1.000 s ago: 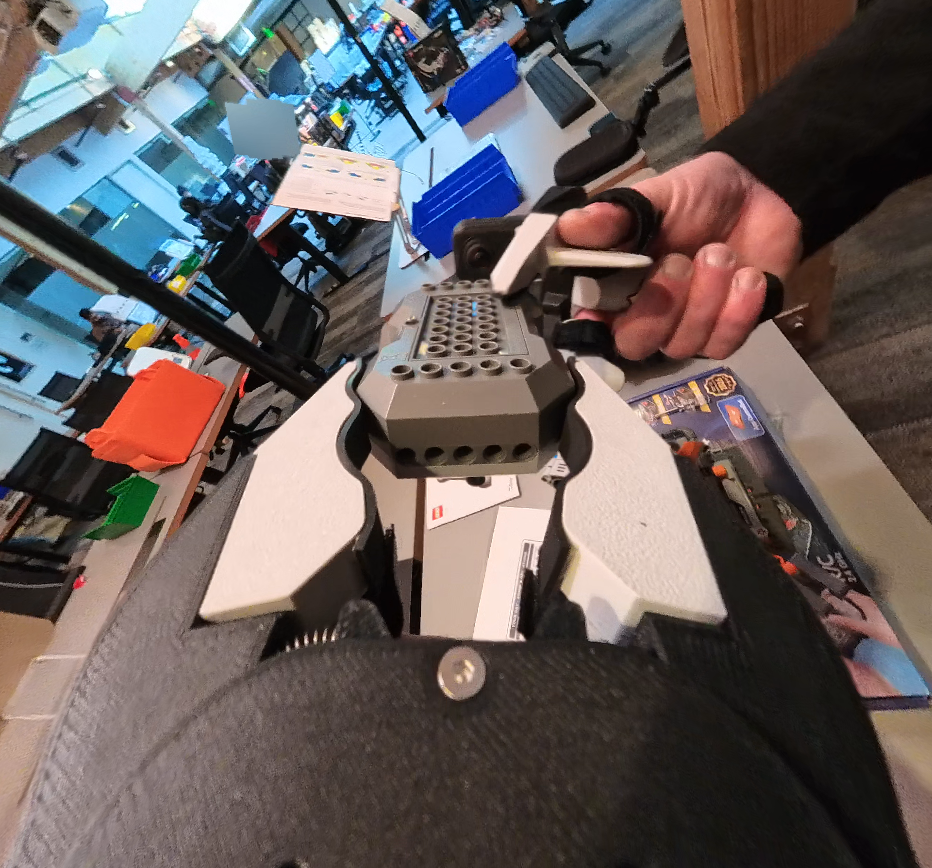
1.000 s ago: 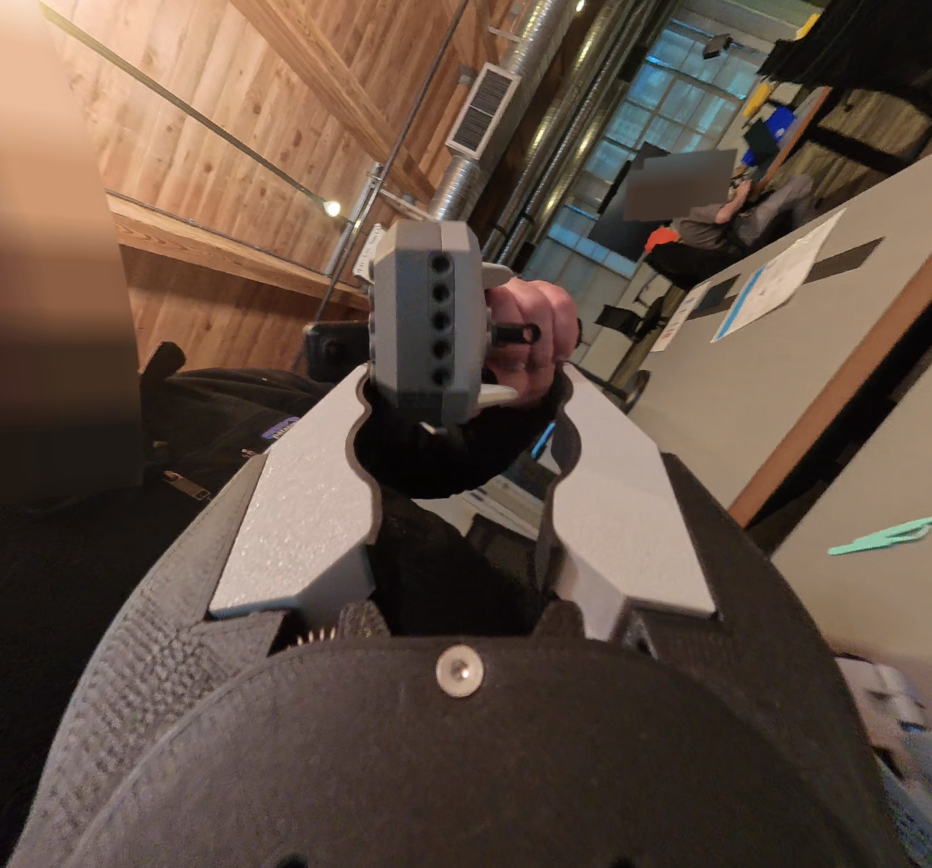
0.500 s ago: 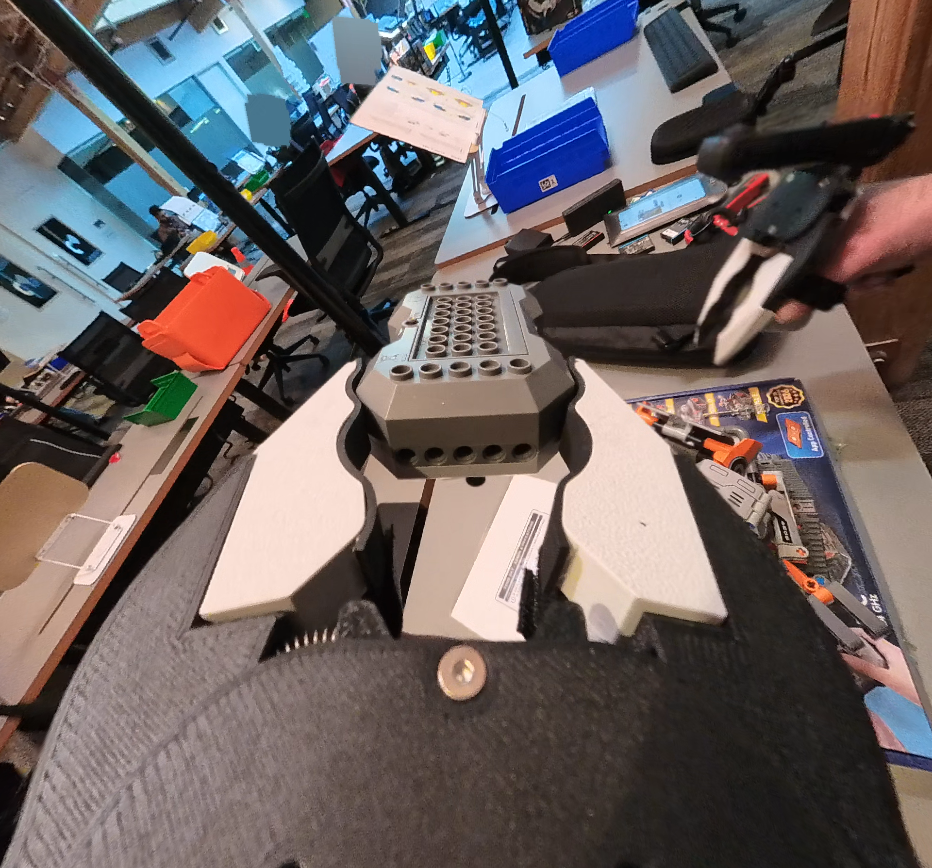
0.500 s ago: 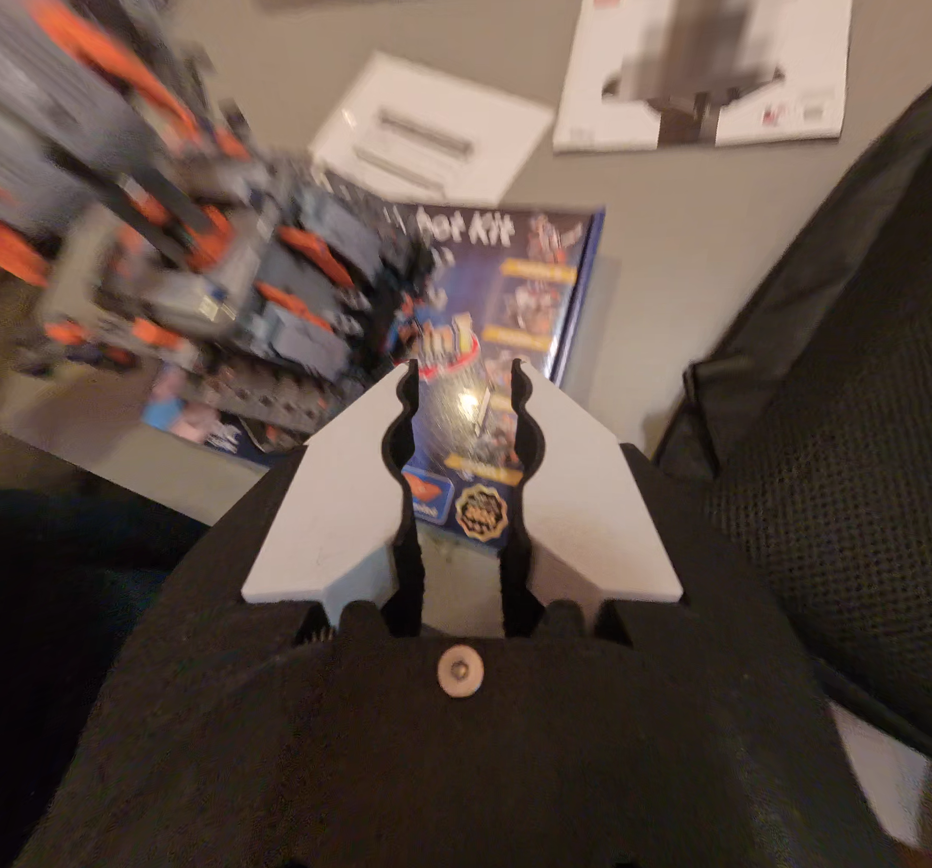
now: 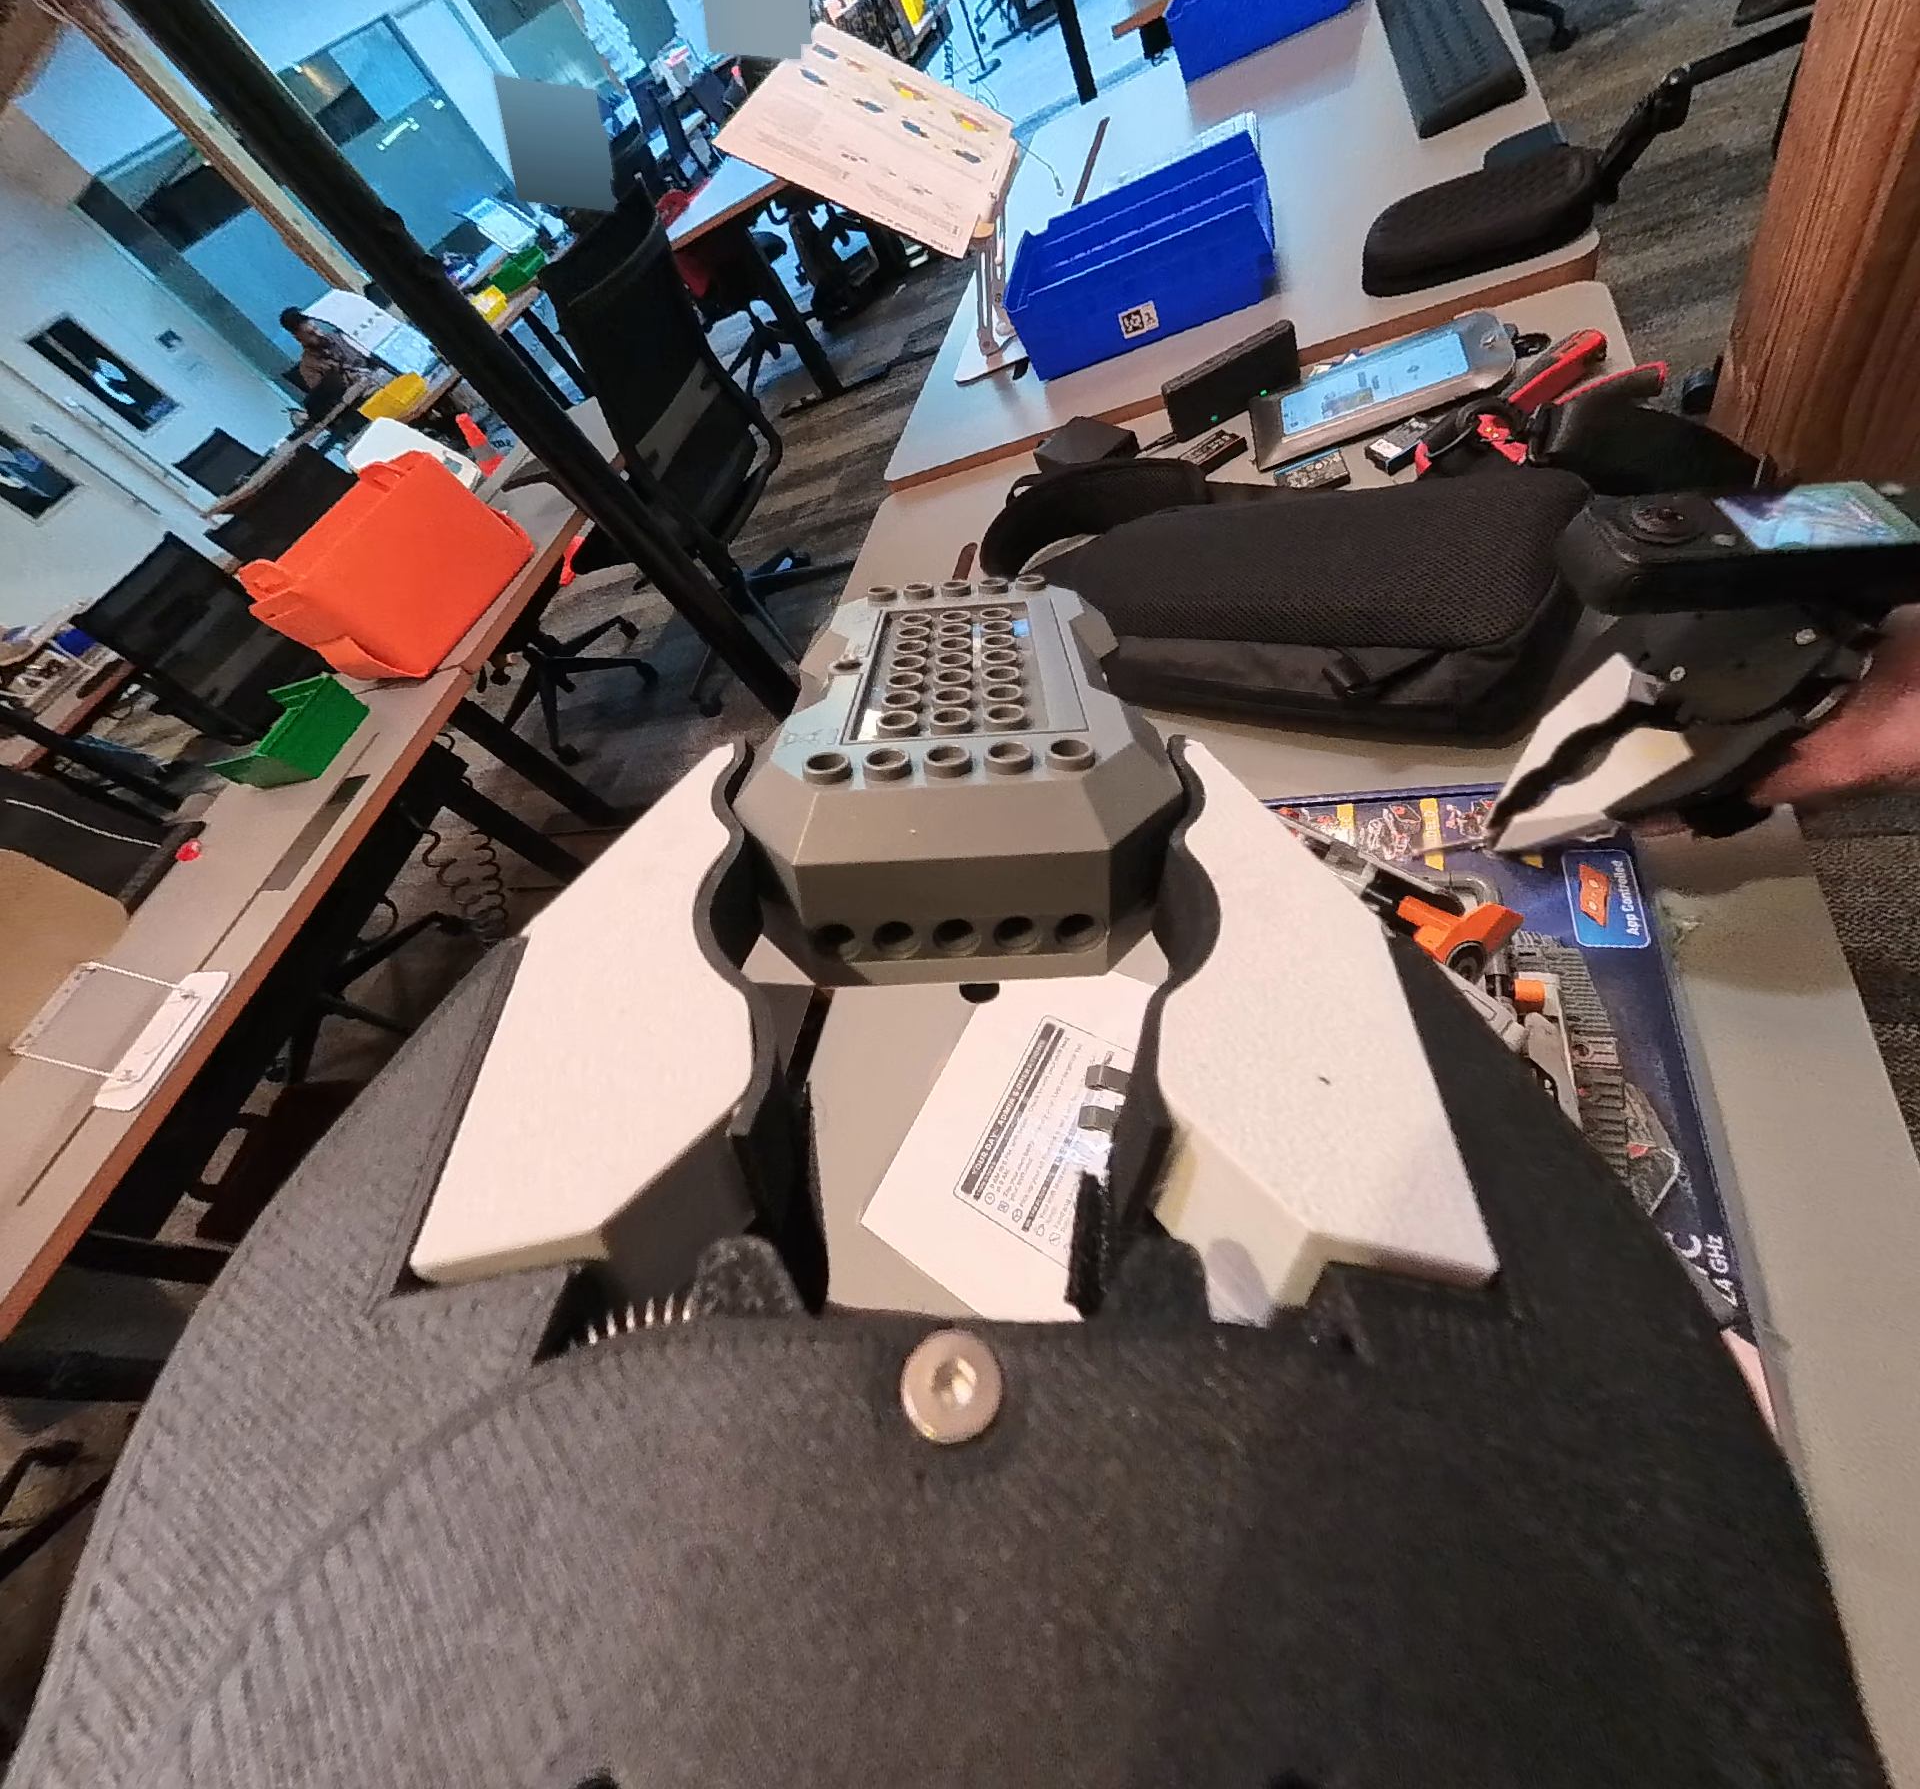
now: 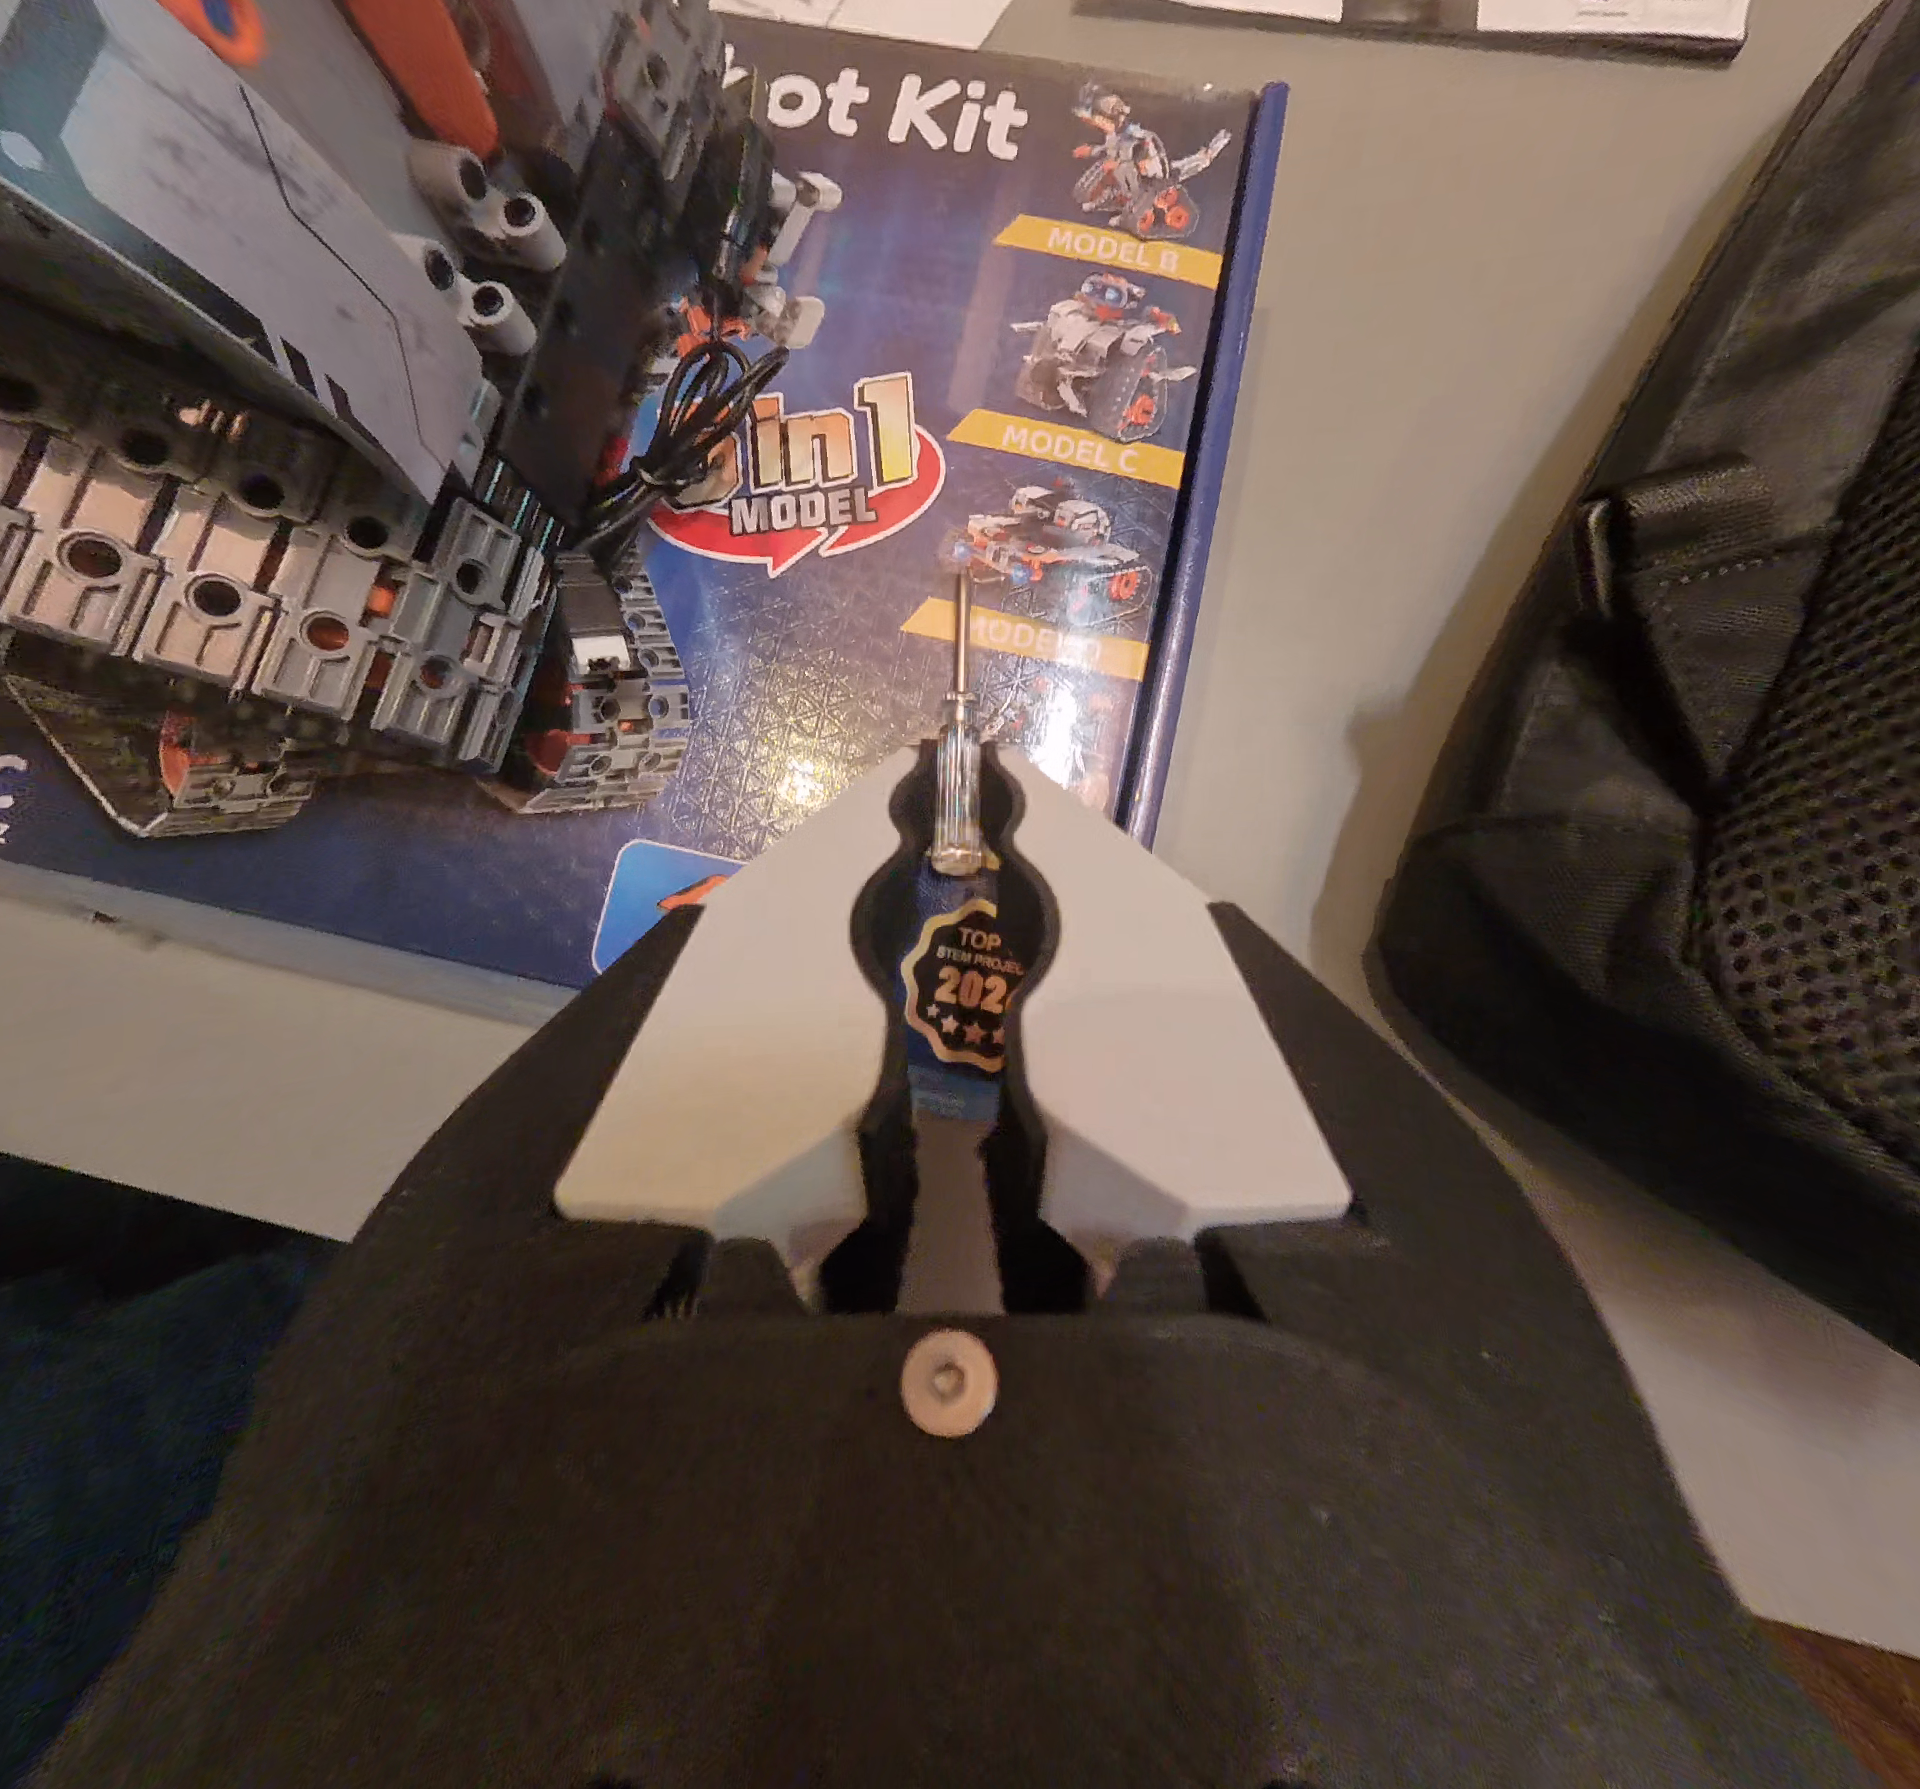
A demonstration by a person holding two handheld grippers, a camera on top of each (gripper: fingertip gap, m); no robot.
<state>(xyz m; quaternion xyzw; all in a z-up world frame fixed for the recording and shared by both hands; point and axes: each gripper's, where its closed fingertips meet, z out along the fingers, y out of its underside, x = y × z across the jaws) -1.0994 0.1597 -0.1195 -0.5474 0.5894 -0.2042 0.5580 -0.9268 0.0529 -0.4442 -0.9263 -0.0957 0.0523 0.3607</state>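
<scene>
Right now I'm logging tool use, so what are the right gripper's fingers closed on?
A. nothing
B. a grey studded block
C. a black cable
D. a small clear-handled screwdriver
D: in the right wrist view the right gripper is closed on the small clear-handled screwdriver, shaft pointing out over the blue box.

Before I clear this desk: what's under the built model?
The model stands on the blue kit box, which lies on the table. A small screwdriver lies beside it on the box. The print beneath the model is covered.

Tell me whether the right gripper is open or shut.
Shut. The right gripper has its fingers nearly together, pinching the clear handle of a small screwdriver above the blue kit box.
</scene>
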